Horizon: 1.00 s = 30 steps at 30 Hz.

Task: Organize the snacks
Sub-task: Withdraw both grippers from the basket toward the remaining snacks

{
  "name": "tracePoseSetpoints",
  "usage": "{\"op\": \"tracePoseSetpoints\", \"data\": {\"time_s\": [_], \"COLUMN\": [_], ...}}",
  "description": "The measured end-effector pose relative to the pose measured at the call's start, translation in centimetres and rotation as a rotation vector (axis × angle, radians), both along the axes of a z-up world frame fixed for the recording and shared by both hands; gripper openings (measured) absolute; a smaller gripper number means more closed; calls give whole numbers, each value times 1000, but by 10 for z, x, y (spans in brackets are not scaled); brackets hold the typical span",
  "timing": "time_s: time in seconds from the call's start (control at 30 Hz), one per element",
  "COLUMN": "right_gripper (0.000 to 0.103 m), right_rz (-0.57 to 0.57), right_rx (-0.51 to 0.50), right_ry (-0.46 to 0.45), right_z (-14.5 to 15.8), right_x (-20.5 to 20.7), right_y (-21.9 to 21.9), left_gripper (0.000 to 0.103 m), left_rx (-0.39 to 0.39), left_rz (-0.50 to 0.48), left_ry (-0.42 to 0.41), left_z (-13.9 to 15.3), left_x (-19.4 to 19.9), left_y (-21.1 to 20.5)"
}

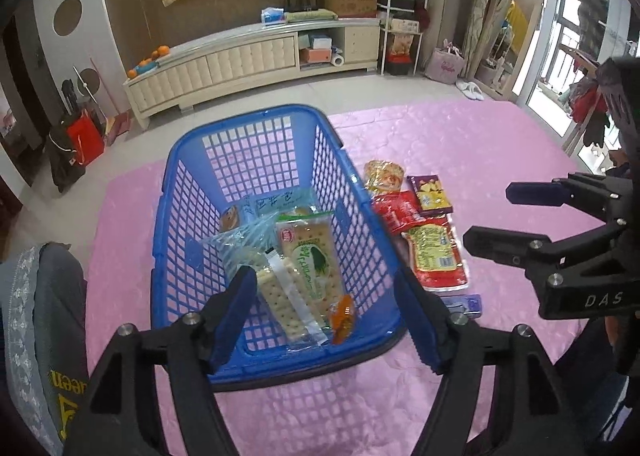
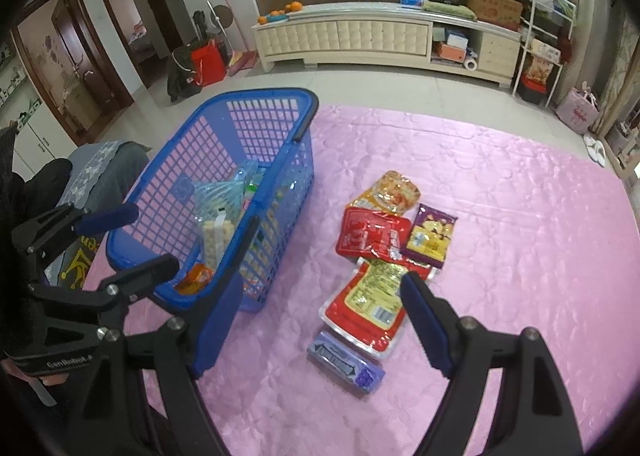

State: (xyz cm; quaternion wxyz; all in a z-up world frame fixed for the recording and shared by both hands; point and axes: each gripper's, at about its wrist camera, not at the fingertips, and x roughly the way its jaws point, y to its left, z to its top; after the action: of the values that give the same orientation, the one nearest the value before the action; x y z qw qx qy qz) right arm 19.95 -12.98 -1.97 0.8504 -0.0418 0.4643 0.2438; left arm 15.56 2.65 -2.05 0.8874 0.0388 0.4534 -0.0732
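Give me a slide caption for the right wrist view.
Open right gripper above snack packets beside blue basket.

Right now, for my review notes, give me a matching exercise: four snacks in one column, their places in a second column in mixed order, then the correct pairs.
Things:
1. green cracker pack
2. purple gum pack
3. small orange packet
4. purple and yellow snack bag

Places:
A. on the pink cloth, nearest the right tool
B. inside the blue basket, lying along its middle
C. on the pink cloth, right of the red pouch
D. inside the blue basket, at its near wall

Pairs: 1-B, 2-A, 3-D, 4-C
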Motion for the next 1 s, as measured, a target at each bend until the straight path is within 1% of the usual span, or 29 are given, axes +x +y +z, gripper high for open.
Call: {"op": "tracePoseSetpoints", "data": {"time_s": [0.13,0.23,0.33,0.5,0.7,0.83,1.0], "right_gripper": [84,84,84,84,84,84,84], "right_rz": [-20,-20,-29,-74,-141,-159,-178], "right_rx": [-10,-15,-18,-12,-23,-47,-53], "right_ry": [-13,-18,-20,-22,11,12,24], "right_z": [4,5,3,-2,-15,-21,-34], "right_x": [-7,-14,-20,-31,-40,-45,-46], "right_y": [-9,-16,-26,-51,-84,-99,-114], "left_gripper": [78,81,81,81,81,81,81], "left_rx": [10,26,39,42,59,78,68], "left_rz": [-11,-44,-71,-111,-160,-191,-222], "left_ry": [-26,-40,-44,-30,8,35,75], "left_z": [9,13,12,4,-10,-21,-37], "left_x": [-7,-12,-15,-21,-25,-26,-21], "left_y": [-13,-28,-42,-65,-94,-112,-131]}}
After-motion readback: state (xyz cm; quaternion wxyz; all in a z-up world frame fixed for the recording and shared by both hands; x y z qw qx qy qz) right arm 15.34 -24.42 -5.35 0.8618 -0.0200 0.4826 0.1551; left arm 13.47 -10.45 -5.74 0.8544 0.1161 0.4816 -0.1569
